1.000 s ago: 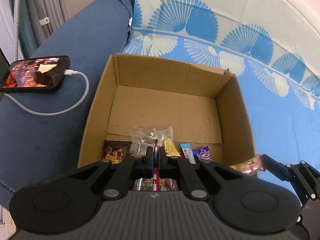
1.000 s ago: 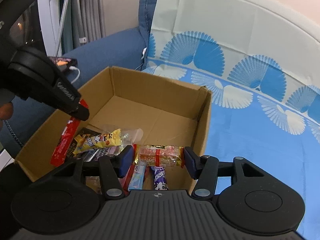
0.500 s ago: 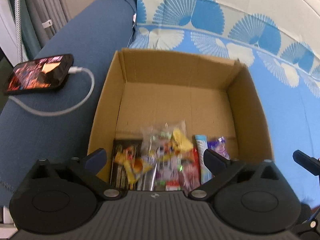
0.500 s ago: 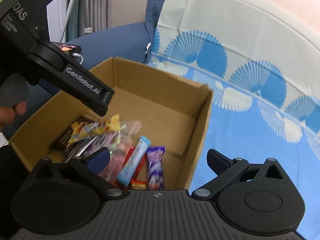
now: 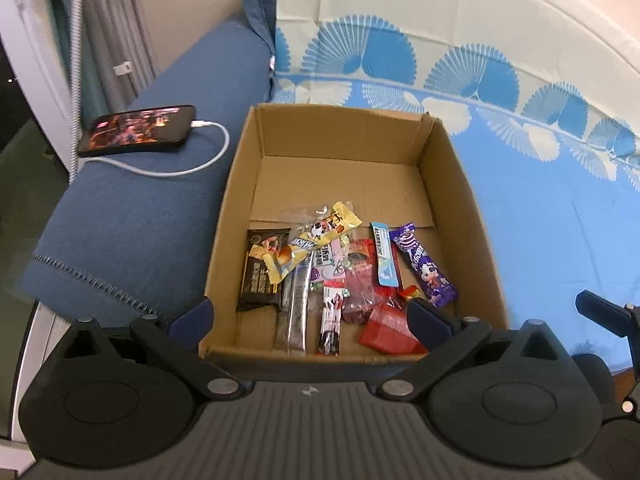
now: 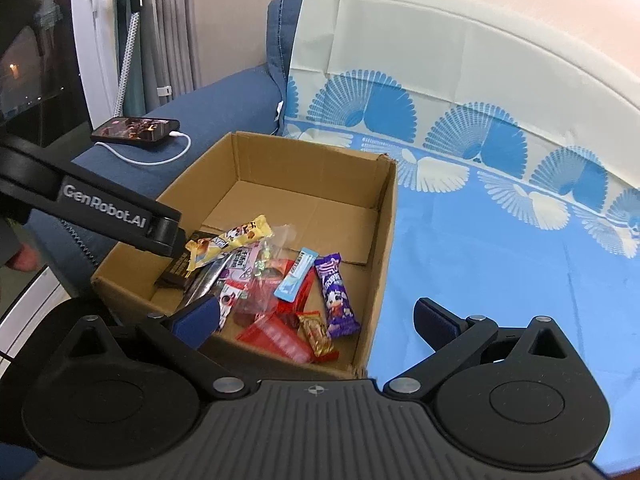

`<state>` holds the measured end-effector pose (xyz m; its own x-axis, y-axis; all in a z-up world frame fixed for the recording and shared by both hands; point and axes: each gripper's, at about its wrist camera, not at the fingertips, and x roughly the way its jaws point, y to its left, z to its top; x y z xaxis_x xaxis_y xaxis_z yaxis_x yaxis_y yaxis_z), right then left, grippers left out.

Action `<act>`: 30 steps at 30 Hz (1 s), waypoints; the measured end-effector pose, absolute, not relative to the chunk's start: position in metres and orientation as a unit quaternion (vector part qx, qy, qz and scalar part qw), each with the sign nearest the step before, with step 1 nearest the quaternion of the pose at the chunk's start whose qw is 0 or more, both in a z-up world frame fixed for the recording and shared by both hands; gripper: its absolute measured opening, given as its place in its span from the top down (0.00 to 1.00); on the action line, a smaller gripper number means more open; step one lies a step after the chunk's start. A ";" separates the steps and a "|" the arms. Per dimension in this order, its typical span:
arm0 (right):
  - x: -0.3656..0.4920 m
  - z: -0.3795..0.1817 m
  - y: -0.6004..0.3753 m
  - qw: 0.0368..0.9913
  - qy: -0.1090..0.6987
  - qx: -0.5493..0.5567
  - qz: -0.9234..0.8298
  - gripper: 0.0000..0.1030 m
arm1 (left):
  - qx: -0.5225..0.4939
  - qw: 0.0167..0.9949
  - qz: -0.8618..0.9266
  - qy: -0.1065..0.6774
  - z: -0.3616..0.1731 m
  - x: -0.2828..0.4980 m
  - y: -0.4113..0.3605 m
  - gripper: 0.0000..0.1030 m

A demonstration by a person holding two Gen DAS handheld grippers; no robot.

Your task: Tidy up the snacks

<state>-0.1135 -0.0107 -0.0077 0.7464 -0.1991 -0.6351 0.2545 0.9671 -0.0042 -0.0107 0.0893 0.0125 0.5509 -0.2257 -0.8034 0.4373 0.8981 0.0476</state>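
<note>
My right gripper (image 6: 316, 320) fills the bottom of the view, jaws spread wide with nothing between them, one blue-padded finger (image 6: 200, 314) over the near corner of a cardboard box (image 6: 384, 240) and the other over the blue fan-patterned sheet (image 6: 500, 248). Inside the box lies a loose pile of snacks: a purple bar (image 6: 335, 290), a light blue stick (image 6: 295, 274), a yellow packet (image 6: 230, 242), a red wrapper (image 6: 276, 336). My left gripper (image 6: 120, 220) reaches in from the left, its tip beside the yellow packet. A phone (image 6: 136, 130) with a white cable (image 6: 160, 158) rests on the dark blue cushion (image 6: 224, 108).
</note>
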 end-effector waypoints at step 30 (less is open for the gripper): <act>-0.195 0.013 0.012 0.953 0.259 0.051 -0.146 0.00 | 0.155 0.907 -0.151 0.362 0.021 -0.104 0.114 0.00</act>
